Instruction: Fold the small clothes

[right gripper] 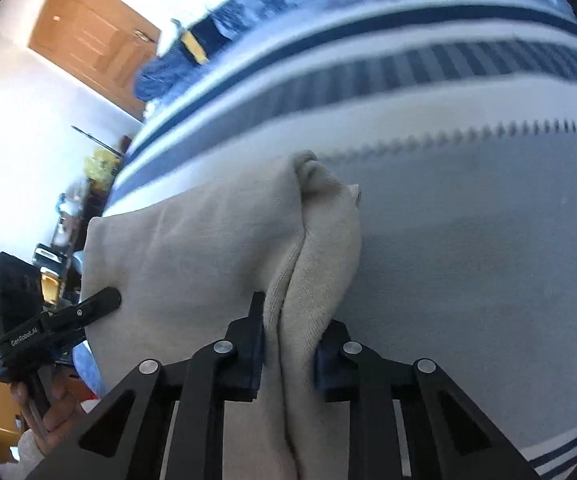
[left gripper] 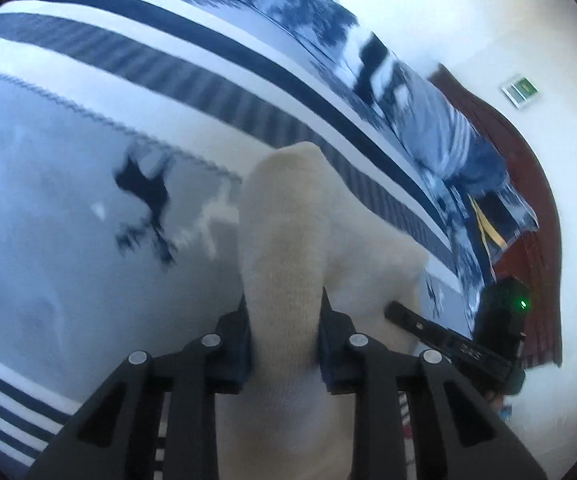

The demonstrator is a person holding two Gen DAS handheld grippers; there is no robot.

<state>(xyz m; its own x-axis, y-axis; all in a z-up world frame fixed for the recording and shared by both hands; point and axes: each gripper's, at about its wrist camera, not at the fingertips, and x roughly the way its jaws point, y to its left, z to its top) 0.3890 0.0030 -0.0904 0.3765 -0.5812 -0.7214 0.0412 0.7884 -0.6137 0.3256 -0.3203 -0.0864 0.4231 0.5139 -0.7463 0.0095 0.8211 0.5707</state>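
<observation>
Both wrist views look close along their fingers, sharing the cream garment [left gripper: 288, 216].

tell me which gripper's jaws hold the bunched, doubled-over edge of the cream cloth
The right gripper: its jaws pinch a folded, gathered edge of the cream garment. The left gripper holds a single smooth, rounded flap instead.

Garment [right gripper: 208, 248]: plain cream-beige knit, no print. Bedspread [right gripper: 468, 240]: pale grey field with a grey zigzag line, white bands, navy stripes, one band of grey-navy hatching, and dark navy splotches [left gripper: 148, 196]. Both grippers black [left gripper: 284, 344] [right gripper: 290, 344]; door [right gripper: 92, 36] orange-brown wood.
</observation>
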